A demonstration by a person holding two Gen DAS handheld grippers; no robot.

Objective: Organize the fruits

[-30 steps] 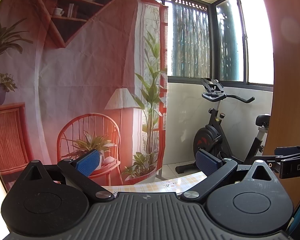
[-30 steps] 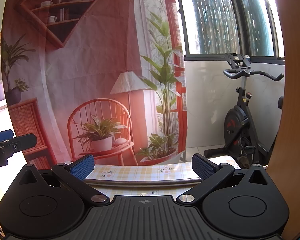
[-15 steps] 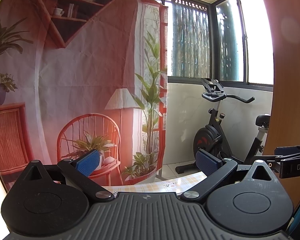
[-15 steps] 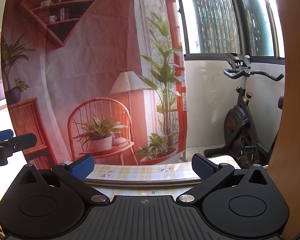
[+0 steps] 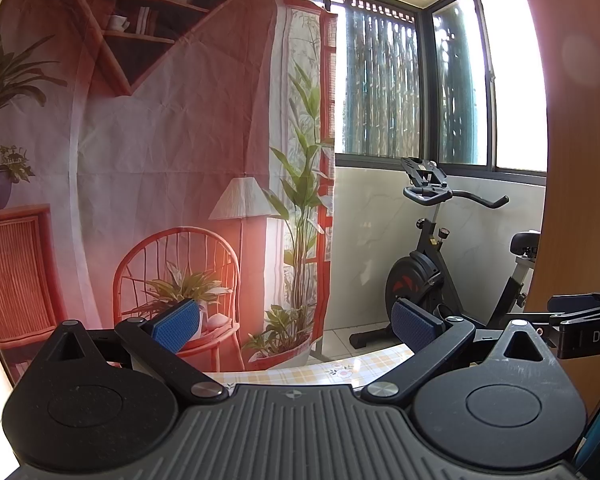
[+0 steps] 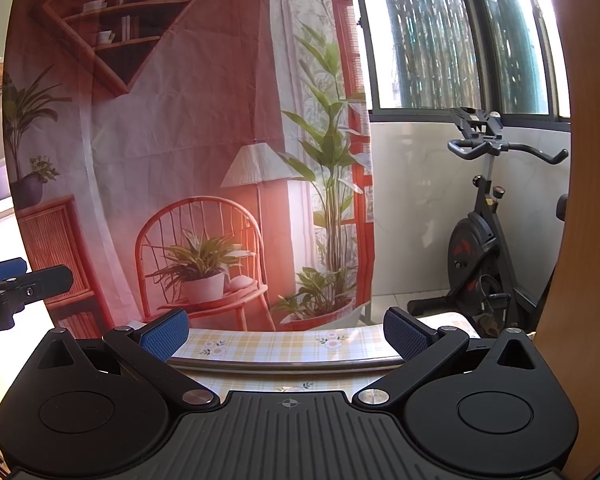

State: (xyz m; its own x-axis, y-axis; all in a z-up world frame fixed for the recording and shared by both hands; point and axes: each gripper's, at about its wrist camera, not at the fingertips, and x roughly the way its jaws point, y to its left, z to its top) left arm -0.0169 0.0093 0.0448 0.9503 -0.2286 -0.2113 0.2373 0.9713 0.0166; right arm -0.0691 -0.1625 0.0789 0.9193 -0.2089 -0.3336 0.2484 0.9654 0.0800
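No fruit is in view in either camera. My left gripper [image 5: 296, 326] is open and empty, held level above the far edge of a table with a yellow checked cloth [image 5: 320, 370]. My right gripper [image 6: 286, 332] is open and empty too, over the same cloth [image 6: 268, 346]. A thin metal rim [image 6: 288, 364] crosses between its blue pads. Each gripper shows at the edge of the other's view: the right one [image 5: 584, 320], the left one [image 6: 12, 284].
A printed backdrop of a room with a chair and plants [image 5: 160, 160] hangs behind the table. An exercise bike [image 5: 440, 280] stands at the right by the windows. A wooden panel [image 5: 572, 160] rises at the far right.
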